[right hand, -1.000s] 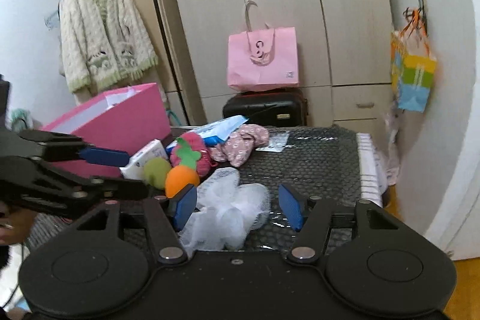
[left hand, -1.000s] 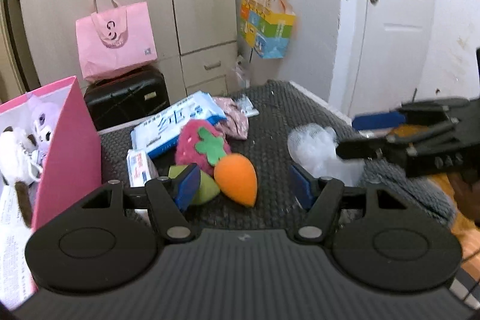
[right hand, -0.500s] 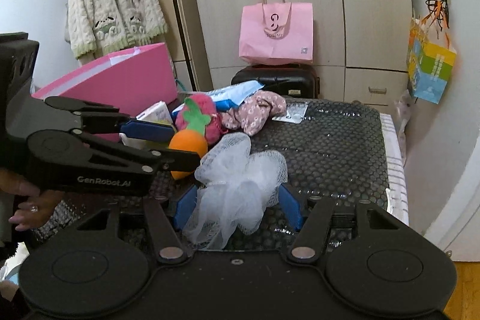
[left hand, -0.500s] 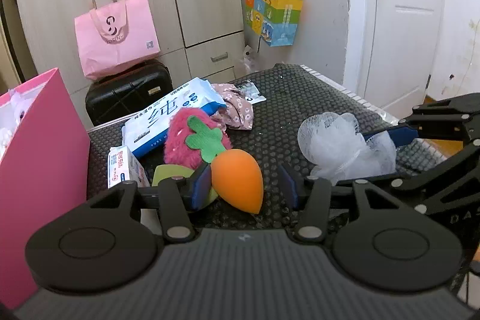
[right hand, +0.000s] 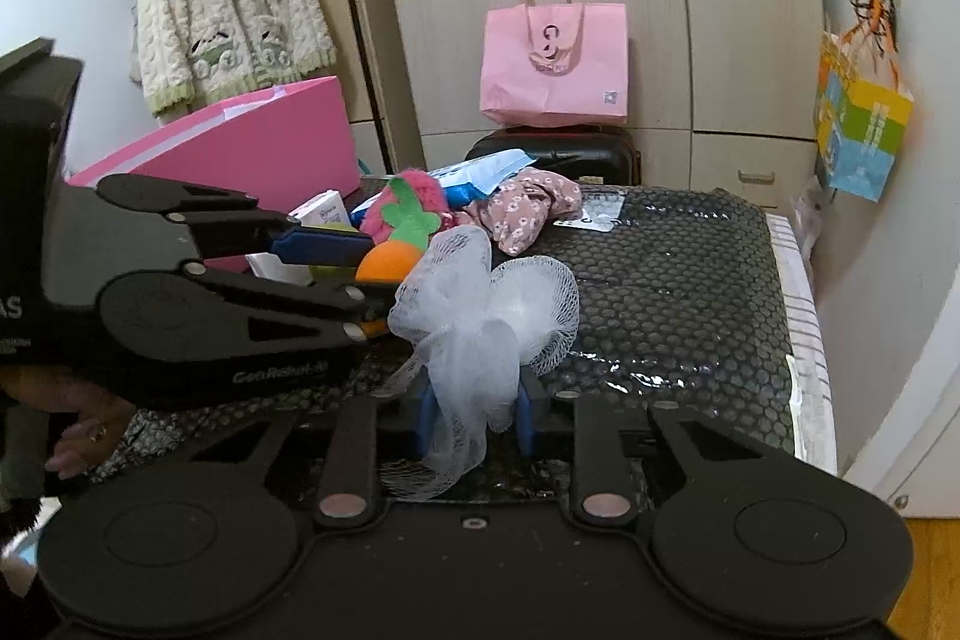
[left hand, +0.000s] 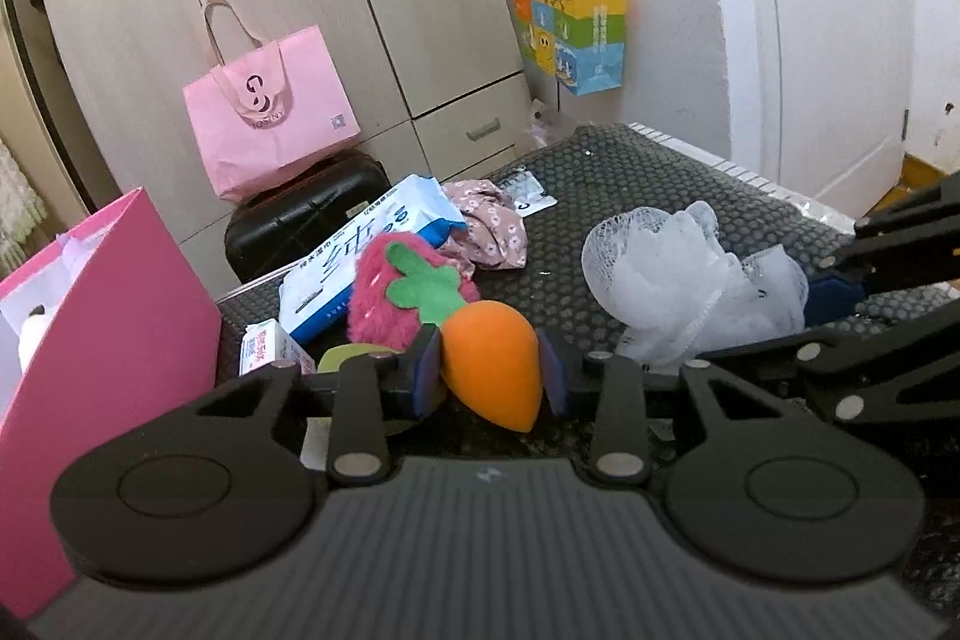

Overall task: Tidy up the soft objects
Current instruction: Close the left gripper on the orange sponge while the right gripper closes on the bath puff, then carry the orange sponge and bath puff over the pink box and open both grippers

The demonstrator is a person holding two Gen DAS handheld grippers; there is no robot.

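Note:
My left gripper (left hand: 489, 379) is shut on an orange carrot-shaped sponge (left hand: 489, 364) with a green felt top; it also shows in the right wrist view (right hand: 387, 259). A pink plush strawberry (left hand: 384, 307) lies just behind it. My right gripper (right hand: 474, 421) is shut on a white mesh bath pouf (right hand: 480, 316), which also shows in the left wrist view (left hand: 678, 280). A floral pink cloth (left hand: 489, 226) lies further back on the dark mat (right hand: 678, 280). An open pink gift bag (left hand: 108, 334) stands at the left, a white plush inside.
A blue tissue pack (left hand: 360, 250), a small tissue packet (left hand: 270, 349) and a yellow-green sponge (left hand: 342, 358) lie near the strawberry. A black suitcase (left hand: 306, 214) with a pink shopping bag (left hand: 270, 112) stands behind the table by the wardrobe. A door is at the right.
Both grippers have closed: the left on the orange carrot sponge, the right on the white pouf. The left gripper moved forward to the carrot.

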